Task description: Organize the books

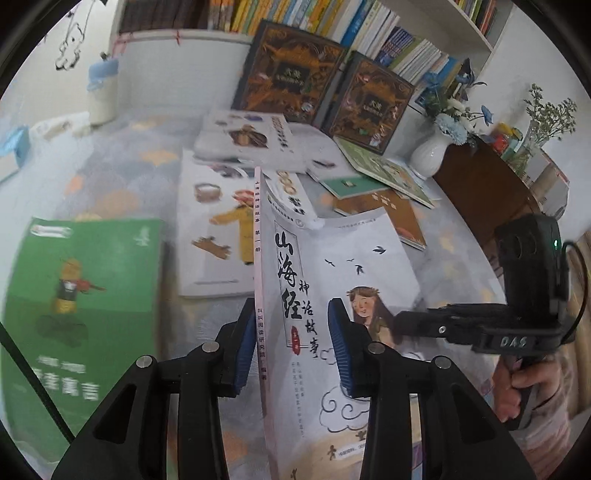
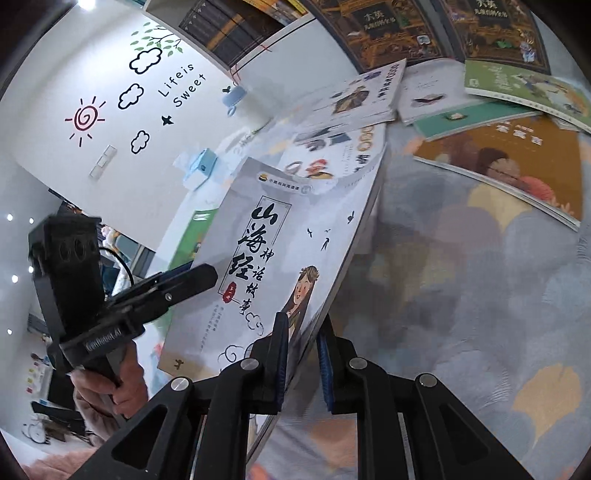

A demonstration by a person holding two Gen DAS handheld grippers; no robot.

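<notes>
Grey-white paperback [image 1: 332, 280] with a girl on its cover stands lifted on edge above the patterned surface [image 1: 122, 162] in the left wrist view; the left hand-held gripper [image 1: 291, 343] clamps its spine edge. Other books, a green one [image 1: 85, 280] among them, lie flat around it. In the right wrist view, the right hand-held gripper [image 2: 301, 354] pinches the same paperback's [image 2: 273, 236] opposite edge.

A home room: crammed bookshelf [image 1: 369, 33], cheerful wall decals [image 2: 140, 92] (sun, clouds), flower vase [image 1: 430, 155].
</notes>
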